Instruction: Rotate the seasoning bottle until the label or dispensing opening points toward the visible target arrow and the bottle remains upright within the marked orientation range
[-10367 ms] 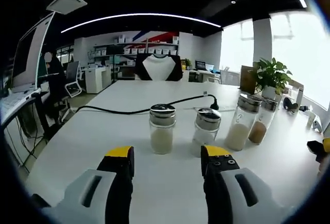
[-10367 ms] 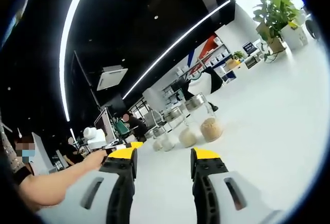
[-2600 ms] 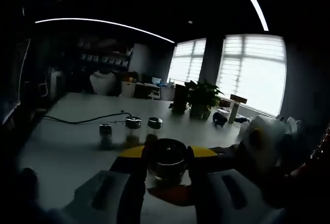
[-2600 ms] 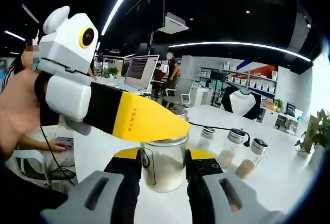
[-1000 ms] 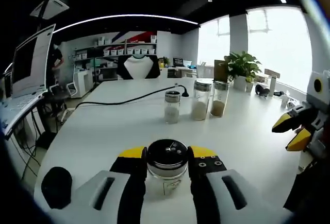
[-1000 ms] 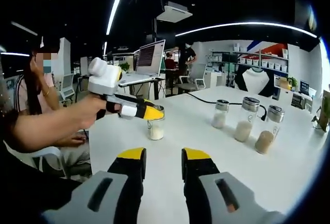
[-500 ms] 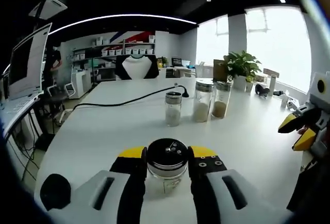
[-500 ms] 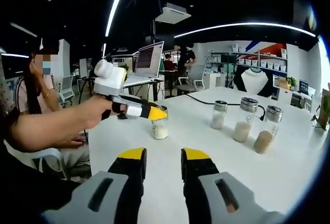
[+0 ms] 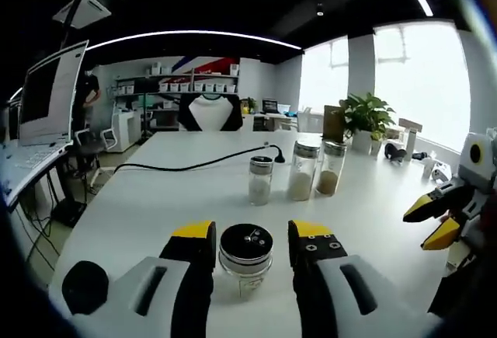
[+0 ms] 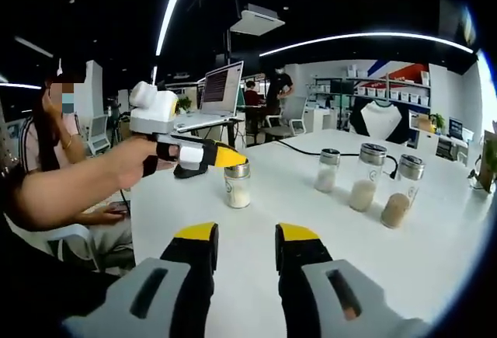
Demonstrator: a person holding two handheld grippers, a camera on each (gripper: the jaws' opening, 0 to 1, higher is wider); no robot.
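A small glass seasoning bottle (image 9: 246, 251) with a perforated metal lid and pale powder stands upright on the white table (image 9: 155, 206). It sits between the jaws of my left gripper (image 9: 250, 233), which is open, with a thin gap on each side. In the right gripper view the same bottle (image 10: 237, 186) stands alone, and the left gripper (image 10: 224, 156) hovers just over its lid, held by a person's hand. My right gripper (image 10: 245, 234) is open and empty, well short of the bottle. It also appears at the right edge of the left gripper view (image 9: 433, 220).
Three more shaker bottles stand in a row farther back (image 9: 260, 180) (image 9: 303, 171) (image 9: 331, 167), beside a black cable (image 9: 194, 165). A potted plant (image 9: 365, 116) stands at the table's far right. A person's arm (image 10: 70, 186) and a laptop (image 10: 221, 89) are to the left.
My left jaws have parted from the bottle, which they were shut on half a second ago. In the right gripper view the left gripper has lifted slightly above the lid.
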